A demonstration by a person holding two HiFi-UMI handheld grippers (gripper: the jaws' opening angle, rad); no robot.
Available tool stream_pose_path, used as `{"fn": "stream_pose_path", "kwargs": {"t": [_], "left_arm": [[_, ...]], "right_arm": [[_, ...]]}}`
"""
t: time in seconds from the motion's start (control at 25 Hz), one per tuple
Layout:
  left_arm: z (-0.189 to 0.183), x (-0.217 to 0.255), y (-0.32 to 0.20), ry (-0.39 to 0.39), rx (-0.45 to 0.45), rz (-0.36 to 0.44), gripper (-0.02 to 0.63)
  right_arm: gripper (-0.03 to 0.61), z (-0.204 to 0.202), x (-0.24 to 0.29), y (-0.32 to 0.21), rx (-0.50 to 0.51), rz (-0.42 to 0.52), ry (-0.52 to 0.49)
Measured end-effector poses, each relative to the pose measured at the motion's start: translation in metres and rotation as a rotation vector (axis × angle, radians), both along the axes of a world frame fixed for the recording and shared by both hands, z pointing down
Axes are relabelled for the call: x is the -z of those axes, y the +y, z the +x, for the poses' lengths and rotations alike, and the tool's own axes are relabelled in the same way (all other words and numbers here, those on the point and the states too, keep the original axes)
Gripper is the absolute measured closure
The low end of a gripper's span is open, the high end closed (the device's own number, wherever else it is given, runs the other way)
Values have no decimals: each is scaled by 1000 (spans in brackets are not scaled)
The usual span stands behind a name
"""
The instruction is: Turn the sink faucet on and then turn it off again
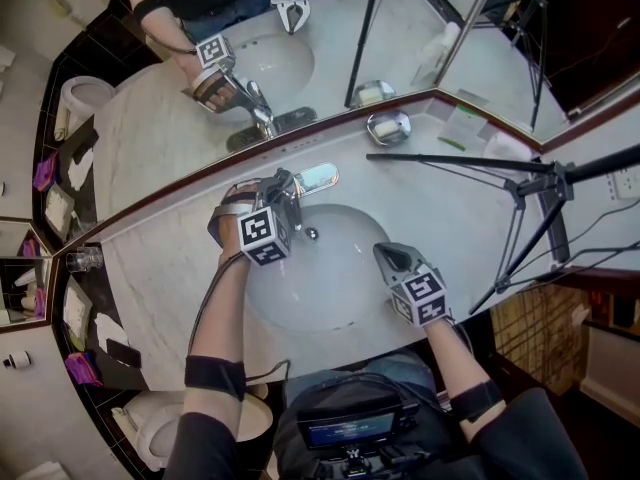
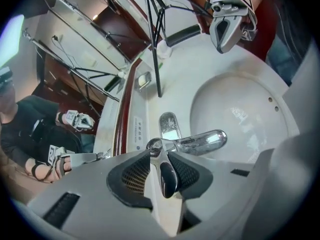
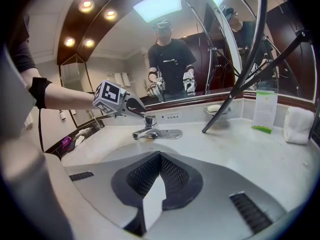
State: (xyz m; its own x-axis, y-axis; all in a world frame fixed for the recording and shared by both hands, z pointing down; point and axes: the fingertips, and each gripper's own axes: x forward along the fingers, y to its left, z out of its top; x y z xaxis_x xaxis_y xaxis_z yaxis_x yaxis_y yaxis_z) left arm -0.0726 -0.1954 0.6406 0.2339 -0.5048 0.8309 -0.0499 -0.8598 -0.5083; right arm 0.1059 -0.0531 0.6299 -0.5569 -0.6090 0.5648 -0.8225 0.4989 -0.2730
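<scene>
Faucet (image 1: 312,179) stands at the back rim of the basin (image 1: 335,293), in the middle of the marble worktop (image 1: 165,268), with its chrome spout reaching out over the bowl. Its lever (image 2: 167,178) sits between the two pads of the left gripper (image 2: 161,160), which is clamped on it from both sides. In the head view the left gripper (image 1: 284,190) comes in from the left side of the basin and points steeply down onto the faucet top. The right gripper (image 1: 386,255) hangs over the right rim of the basin, well apart from the faucet and touching nothing. In its own view the right gripper (image 3: 159,159) has its jaws pressed together with nothing between them, and it looks across the bowl at the faucet. A soap dish (image 1: 388,126) with a bar in it stands on the worktop behind and to the right of the faucet, close to the mirror (image 1: 330,28). A black tripod (image 1: 527,190) stands on the worktop's right side, one leg stretching towards the faucet.
</scene>
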Motion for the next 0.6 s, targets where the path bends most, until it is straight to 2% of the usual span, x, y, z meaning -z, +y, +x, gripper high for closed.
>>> {"fn": "stream_pose_path", "kwargs": {"t": [0.28,0.4,0.6], "left_arm": [[-3,-5,-5,-30,3,-91,500],[-8,-8,-8,-54,4,-98,489],[-8,-9,-8,-42,10,-95,488]], "right_arm": [[561,1,5,0,-2,7,-7],[561,3,5,0,-4,9,-8],[561,2,6,1,-3,14,-8]]}}
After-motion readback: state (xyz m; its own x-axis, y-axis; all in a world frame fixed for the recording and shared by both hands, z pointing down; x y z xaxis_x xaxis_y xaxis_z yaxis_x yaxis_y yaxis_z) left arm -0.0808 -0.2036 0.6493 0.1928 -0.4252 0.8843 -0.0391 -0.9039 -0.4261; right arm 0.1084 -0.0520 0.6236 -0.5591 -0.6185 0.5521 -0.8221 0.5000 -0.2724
